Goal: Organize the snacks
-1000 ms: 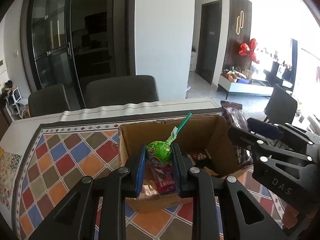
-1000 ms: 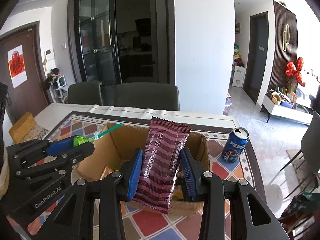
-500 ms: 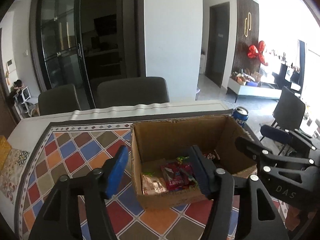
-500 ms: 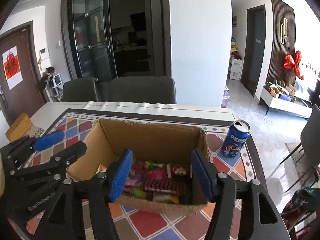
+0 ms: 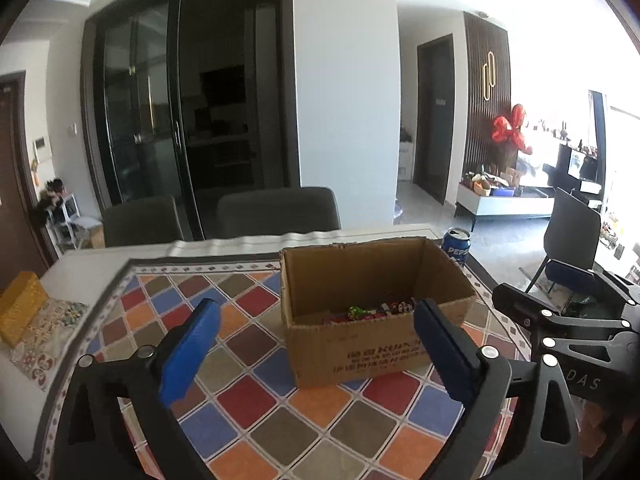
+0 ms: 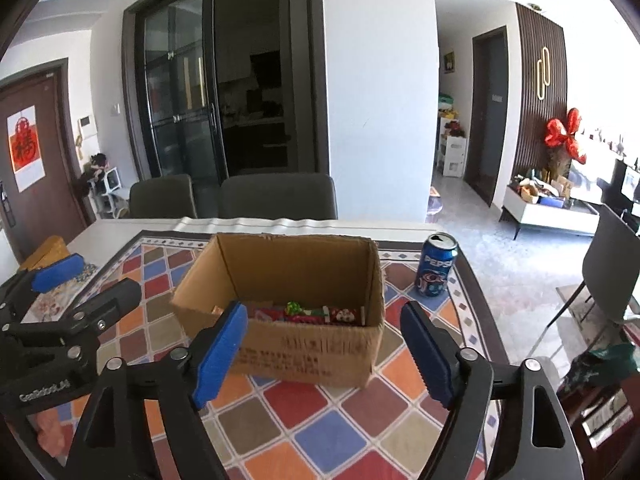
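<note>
Both grippers are empty, fingers spread wide: the left gripper (image 5: 316,350) low in its own view, the right gripper (image 6: 330,350) low in the right wrist view, each hanging in front of the cardboard box (image 6: 304,354) on the table (image 6: 320,432) with its diamond-patterned cloth. Snacks (image 6: 310,314) lie on the box floor at mid-frame, among them a green-wrapped lollipop (image 6: 294,307) and flat red packets; only their tops show over the near wall. I judge these as light, crinkly and slippery in their film wrappers, and the packets soft enough to crush, so a gentle pinch across a packet's flat middle or on the lollipop's head would suit. No loose snacks show on the cloth. If the box itself must shift, its thin walls will flex; take it by a side wall near a corner. An opened Pepsi can (image 6: 436,266) stands just right of the box, easy to topple
</note>
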`<act>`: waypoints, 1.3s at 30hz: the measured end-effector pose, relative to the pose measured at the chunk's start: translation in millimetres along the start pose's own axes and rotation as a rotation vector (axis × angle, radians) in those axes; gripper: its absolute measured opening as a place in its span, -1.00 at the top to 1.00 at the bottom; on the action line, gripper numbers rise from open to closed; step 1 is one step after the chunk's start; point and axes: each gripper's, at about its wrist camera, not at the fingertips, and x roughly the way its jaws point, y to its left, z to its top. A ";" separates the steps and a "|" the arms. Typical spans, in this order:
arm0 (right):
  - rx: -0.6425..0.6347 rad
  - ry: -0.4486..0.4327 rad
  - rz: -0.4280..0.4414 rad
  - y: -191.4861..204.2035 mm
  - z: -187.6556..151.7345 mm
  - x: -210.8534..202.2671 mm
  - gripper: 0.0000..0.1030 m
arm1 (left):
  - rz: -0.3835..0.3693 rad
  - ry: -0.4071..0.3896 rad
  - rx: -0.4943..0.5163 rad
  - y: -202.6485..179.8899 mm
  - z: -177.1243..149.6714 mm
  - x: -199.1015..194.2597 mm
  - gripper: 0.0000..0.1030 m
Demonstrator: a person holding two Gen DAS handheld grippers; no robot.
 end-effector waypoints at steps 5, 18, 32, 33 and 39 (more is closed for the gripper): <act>-0.007 -0.038 -0.031 0.5 -17.6 -33.2 -0.66 | 0.007 -0.008 -0.022 -0.1 -16.5 -31.9 -0.96; -0.002 -0.069 -0.061 4.5 -59.0 -93.3 -0.73 | 0.017 -0.014 -0.011 -7.3 -57.4 -88.0 -0.99; -0.022 -0.072 -0.038 15.4 -88.6 -132.3 -0.73 | 0.022 -0.035 -0.018 -5.9 -76.6 -135.2 -0.99; -0.024 -0.073 -0.037 16.4 -89.4 -134.2 -0.73 | 0.024 -0.038 -0.018 -6.0 -77.0 -138.0 -0.99; -0.030 -0.082 -0.027 20.9 -93.9 -146.8 -0.73 | 0.031 -0.052 -0.012 -7.2 -77.7 -149.9 -0.99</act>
